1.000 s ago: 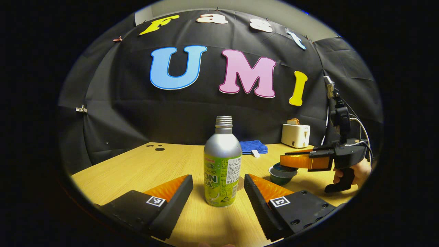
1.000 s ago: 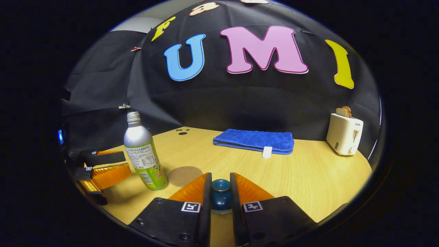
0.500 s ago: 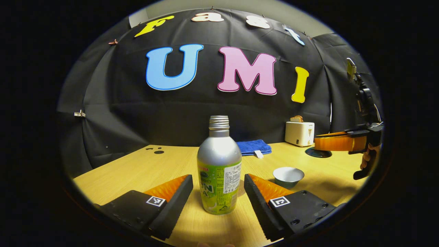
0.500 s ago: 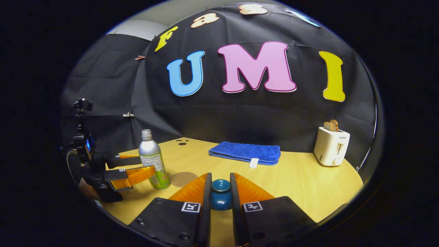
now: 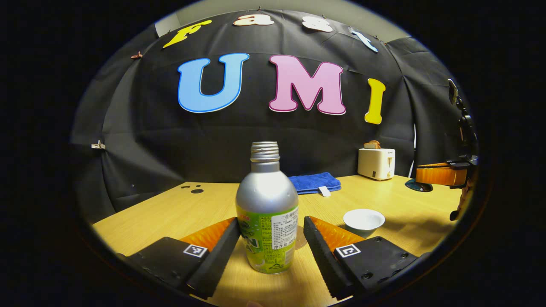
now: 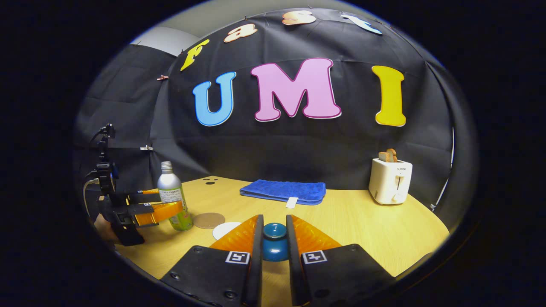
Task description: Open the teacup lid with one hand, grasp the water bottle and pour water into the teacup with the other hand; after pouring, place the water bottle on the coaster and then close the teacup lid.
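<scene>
Lid lifted off the cup; bottle stands between spread fingers.

The left gripper is spread around the upright, capless bottle, its fingers just beside but apart from it; the right gripper pinches the lid by its knob, held above the desk; the open cup sits right of the bottle; the coaster lies between bottle and cup; a towel and toaster stand along the far edge.

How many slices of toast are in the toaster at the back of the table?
2, as far as the right gripper view shows: two brown slices of toast stand side by side in the top of the white toaster, at the wooden table's back right edge. Another slice hidden inside cannot be excluded.
</scene>
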{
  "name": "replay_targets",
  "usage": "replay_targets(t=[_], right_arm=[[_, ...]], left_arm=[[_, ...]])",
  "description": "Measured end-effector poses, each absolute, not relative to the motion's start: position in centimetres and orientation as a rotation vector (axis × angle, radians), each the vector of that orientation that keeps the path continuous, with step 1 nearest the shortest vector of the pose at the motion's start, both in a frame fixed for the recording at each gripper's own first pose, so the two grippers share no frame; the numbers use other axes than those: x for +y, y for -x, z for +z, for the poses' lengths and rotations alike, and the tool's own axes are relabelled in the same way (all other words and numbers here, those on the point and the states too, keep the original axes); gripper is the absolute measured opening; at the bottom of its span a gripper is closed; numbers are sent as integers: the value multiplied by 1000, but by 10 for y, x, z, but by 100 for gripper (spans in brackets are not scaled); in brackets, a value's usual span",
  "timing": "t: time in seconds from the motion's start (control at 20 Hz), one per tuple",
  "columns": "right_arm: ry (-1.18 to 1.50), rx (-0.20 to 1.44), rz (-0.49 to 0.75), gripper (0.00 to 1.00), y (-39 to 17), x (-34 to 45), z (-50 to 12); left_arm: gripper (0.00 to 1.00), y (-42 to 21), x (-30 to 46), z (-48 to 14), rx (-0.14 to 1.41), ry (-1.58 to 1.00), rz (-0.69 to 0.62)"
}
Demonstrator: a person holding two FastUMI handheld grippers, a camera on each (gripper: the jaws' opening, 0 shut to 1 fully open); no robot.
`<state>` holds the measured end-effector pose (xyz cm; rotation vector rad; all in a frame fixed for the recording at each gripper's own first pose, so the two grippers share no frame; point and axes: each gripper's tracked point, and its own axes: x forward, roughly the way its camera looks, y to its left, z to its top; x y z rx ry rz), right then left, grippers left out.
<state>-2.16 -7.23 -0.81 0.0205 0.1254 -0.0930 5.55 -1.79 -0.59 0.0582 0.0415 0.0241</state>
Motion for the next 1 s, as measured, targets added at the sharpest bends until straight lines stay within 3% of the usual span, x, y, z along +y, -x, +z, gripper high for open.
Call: replay_targets(t=[0.05,0.15,0.2,0.25,0.65,1.0], right_arm=[[-17,130,-97,30,24,-75,-11],[-24,136,-96,30,29,-76,-13],[-28,135,-98,35,31,-79,-14],[-31,132,-101,30,33,-81,-13],[-25,112,-123,30,55,-104,-6],[-4,96,-144,30,68,-123,-1]], left_arm=[[83,-56,-18,-6,44,-58,26],[83,-55,-22,-5,47,-66,16],[83,-55,-23,-5,52,-86,14],[82,-56,-23,-3,59,-122,19],[82,-62,-25,25,93,-616,59],[81,-70,-46,10,135,-994,38]])
